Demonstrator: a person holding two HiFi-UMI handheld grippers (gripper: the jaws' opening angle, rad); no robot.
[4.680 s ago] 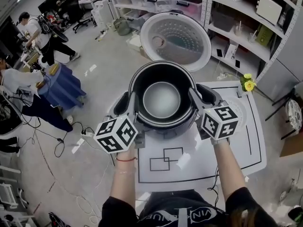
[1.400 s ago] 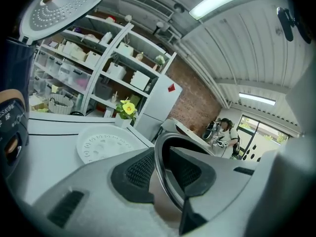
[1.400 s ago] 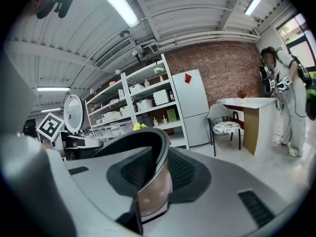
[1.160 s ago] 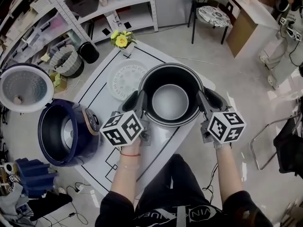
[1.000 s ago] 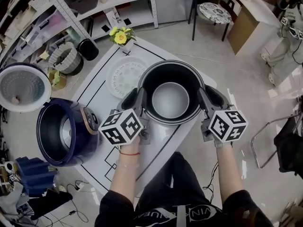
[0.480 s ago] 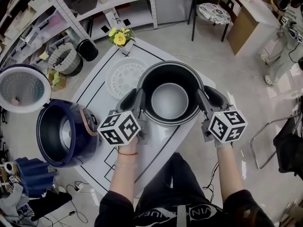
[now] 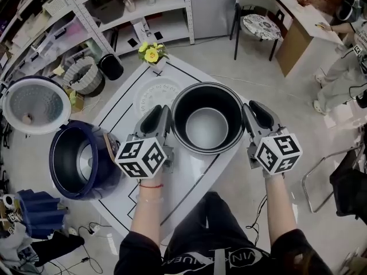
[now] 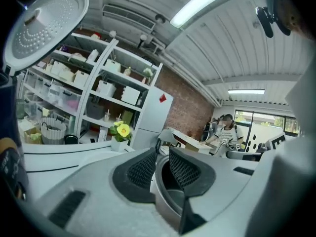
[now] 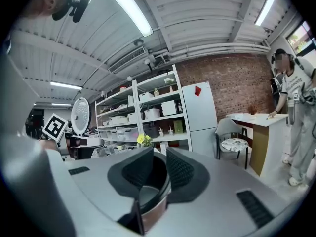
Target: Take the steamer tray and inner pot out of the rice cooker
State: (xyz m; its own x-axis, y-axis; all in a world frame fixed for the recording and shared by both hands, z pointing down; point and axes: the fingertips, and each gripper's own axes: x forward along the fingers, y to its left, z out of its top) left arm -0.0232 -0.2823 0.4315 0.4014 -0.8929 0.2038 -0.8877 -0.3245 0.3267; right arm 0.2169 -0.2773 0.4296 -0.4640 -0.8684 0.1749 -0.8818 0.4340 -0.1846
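Observation:
The dark inner pot [image 7: 207, 99], with a silver bottom, sits over the white table between my two grippers. My left gripper [image 7: 165, 112] is shut on its left rim, and the rim [image 8: 163, 179] shows between the pads. My right gripper [image 7: 248, 109] grips the right rim [image 9: 160, 194], its jaws closing with the rim between them. The white steamer tray [image 7: 153, 91] lies on the table behind and left of the pot. The navy rice cooker [image 7: 80, 160] stands at the left with its lid [image 7: 31, 105] open and its cavity empty.
A small pot of yellow flowers [image 7: 151, 54] stands at the table's far corner. Black lines mark the white table [image 7: 189, 179]. Shelving [image 7: 86, 16] runs along the back left. A chair [image 7: 259, 24] and a person [image 7: 344, 56] are at the right.
Both grippers have stayed on the pot's rim and lifted a little with it. The view has shifted slightly, and the rice cooker and tray are as before.

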